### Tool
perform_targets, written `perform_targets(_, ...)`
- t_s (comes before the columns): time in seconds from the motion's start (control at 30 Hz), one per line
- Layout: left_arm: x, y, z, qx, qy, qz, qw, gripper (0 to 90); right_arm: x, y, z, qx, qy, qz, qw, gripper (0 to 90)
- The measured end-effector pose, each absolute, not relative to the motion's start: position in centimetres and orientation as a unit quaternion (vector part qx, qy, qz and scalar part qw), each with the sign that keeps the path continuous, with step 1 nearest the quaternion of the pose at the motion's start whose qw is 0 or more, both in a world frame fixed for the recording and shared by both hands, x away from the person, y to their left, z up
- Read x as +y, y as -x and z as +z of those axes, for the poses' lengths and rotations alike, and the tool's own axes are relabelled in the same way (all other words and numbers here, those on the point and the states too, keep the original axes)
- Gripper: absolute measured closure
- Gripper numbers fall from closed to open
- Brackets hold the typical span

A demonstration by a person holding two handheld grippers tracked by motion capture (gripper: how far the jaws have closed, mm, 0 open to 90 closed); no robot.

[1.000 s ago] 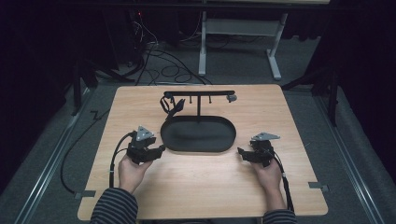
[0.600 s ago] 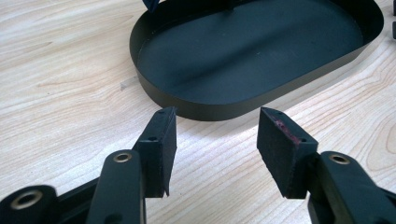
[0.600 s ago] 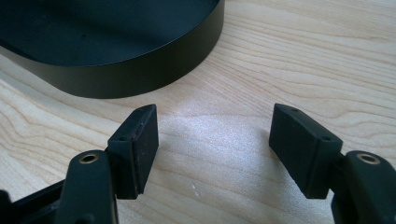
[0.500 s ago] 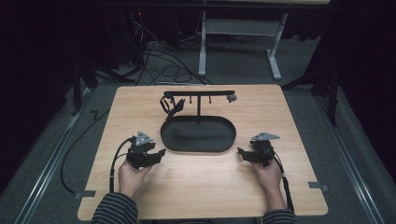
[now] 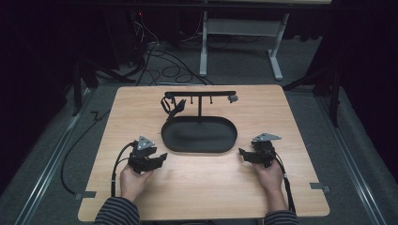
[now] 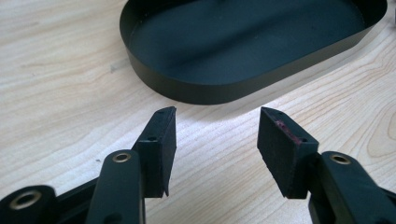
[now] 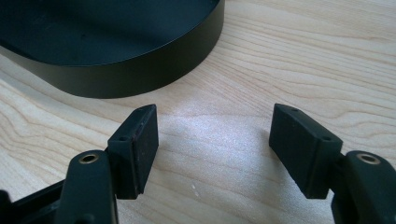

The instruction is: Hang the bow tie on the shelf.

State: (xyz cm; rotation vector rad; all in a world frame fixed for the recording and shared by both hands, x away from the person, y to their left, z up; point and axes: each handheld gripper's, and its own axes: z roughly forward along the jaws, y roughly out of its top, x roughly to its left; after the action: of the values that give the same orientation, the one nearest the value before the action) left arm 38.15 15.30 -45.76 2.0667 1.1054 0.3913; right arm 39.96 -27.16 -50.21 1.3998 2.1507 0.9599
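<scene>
Both tongs gape beside the tray [image 5: 197, 147] rim — bare wood between

Floor: grey carpet [image 5: 56, 140], crossed by cables [image 5: 164, 63].
Furniture: white desk frame [image 5: 239, 44] beyond the wooden desk's [image 5: 211, 187] far edge.
Light: surroundings kept dark.

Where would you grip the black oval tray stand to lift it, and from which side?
Probably the thin upright post of the black oval tray stand, taken from the front, above the low rim. The rim is a shallow band flush on the table, awkward to pinch. Both the left gripper and right gripper are open beside it.
</scene>
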Motion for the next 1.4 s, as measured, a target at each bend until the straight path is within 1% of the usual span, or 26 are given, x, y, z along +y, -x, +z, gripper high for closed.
perform_targets(1.27, 15.0, -37.6, -49.4, 0.451, -0.811, 0.144, 0.344, 45.4, -27.2, -40.0, -50.2, 0.770, -0.500, 0.343, 0.200, 34.4)
perform_targets(1.4, 15.0, -37.5, -49.7, 0.451, -0.810, 0.151, 0.344, 45.0, -27.1, -40.0, -50.2, 0.770, -0.500, 0.343, 0.200, 34.4)
